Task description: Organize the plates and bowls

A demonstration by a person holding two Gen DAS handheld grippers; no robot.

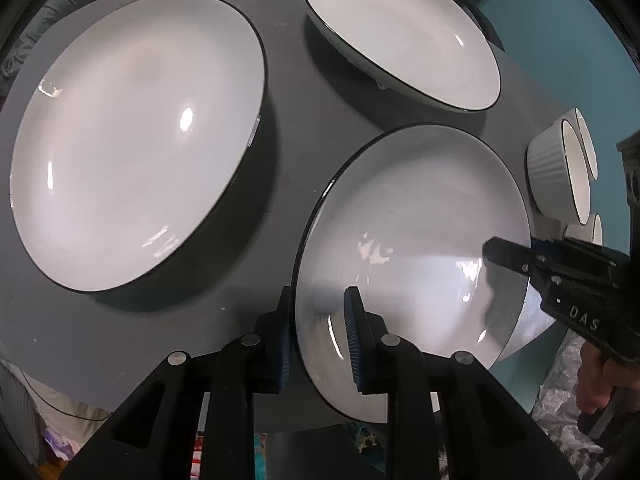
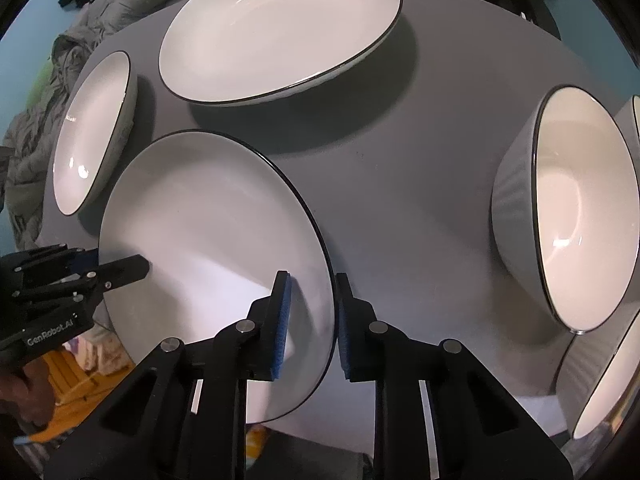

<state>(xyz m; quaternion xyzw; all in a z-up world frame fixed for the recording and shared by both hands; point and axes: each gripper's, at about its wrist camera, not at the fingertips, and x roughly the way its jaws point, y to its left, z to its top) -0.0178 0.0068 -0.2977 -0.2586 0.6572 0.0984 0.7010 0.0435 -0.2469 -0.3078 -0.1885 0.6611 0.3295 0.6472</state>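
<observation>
A white black-rimmed plate (image 1: 416,248) is gripped at both sides over the grey table's near edge. My left gripper (image 1: 318,340) is shut on its near rim, one pad above and one below. My right gripper (image 2: 314,320) is shut on the opposite rim of the same plate (image 2: 208,240); it shows at the right of the left wrist view (image 1: 516,256). A large plate (image 1: 136,140) lies at the left and a deep plate (image 1: 400,36) at the back. Ribbed white bowls (image 1: 560,168) stand at the right.
The round grey table (image 1: 288,152) carries everything. In the right wrist view a ribbed bowl (image 2: 568,216) and another bowl (image 2: 600,384) are at the right, two plates (image 2: 280,28) (image 2: 96,128) beyond. Grey clothing (image 2: 36,128) lies past the table.
</observation>
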